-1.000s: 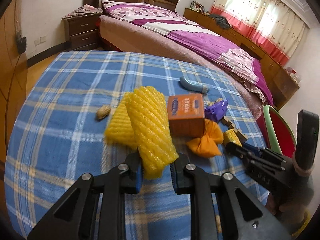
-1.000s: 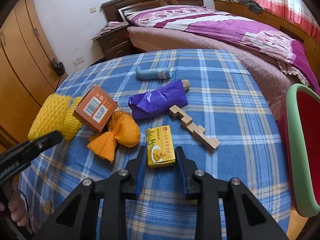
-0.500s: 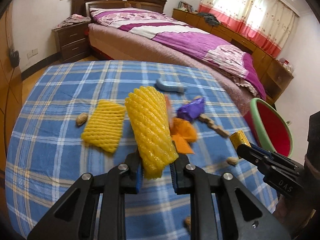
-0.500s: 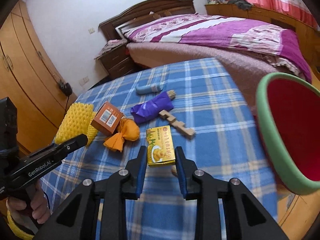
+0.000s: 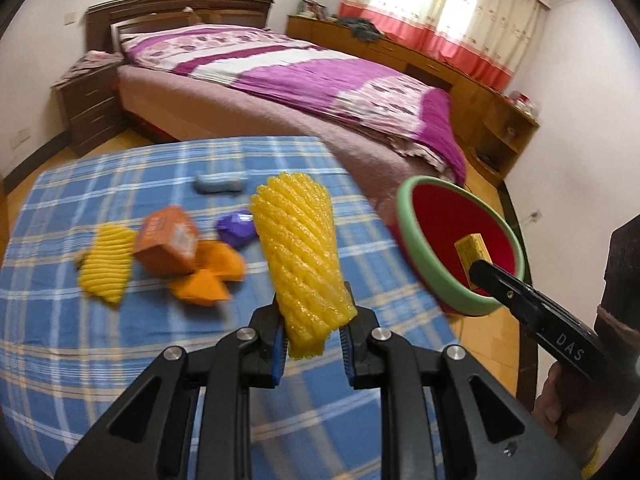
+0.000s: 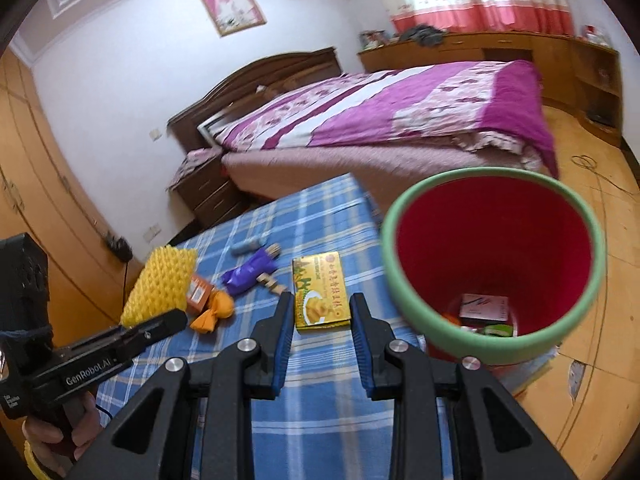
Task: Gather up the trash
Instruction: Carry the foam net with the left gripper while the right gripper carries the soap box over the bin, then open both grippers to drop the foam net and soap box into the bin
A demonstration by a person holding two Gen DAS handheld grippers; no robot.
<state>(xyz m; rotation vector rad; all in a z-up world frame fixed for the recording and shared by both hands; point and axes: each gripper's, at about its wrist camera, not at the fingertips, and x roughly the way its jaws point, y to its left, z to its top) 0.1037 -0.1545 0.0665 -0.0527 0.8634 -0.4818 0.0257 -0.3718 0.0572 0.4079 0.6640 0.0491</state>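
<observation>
Gripping a yellow foam fruit net [image 5: 302, 256] between their blue pads, the left tongs [image 5: 312, 344] hold it upright above the blue plaid table [image 5: 120, 360]. The right tongs [image 6: 320, 320] are clamped on a yellow snack box [image 6: 320, 290], held just beside the green rim of the red trash bin [image 6: 416, 320], which stands on the floor at the table's edge with some packaging already at its bottom. Lying on the table are a second foam net [image 5: 106, 266], an orange box [image 5: 168, 240], an orange wrapper [image 5: 210, 274], a purple wrapper [image 5: 238, 228], a small wooden piece [image 6: 272, 282] and a blue-grey tube [image 5: 220, 182]. A bed [image 5: 300, 80] with a purple cover stands beyond.
</observation>
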